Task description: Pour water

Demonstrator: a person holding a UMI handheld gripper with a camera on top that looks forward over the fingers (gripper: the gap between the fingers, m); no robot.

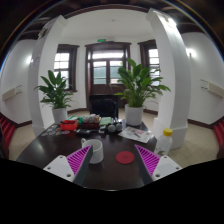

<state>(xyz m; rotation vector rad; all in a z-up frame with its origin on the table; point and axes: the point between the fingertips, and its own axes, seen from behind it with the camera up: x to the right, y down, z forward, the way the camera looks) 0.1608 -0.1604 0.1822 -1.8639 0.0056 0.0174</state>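
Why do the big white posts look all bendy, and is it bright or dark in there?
In the gripper view, the wide lens bows the white pillars outward; they are probably straight. Daylight glows through the windows at the back, while the dark table near the open tool looks dimmer.

Two potted plants [137,85] flanking a dark chair [104,105] — red coaster [124,157], round dark table [45,150], white columns [170,70]
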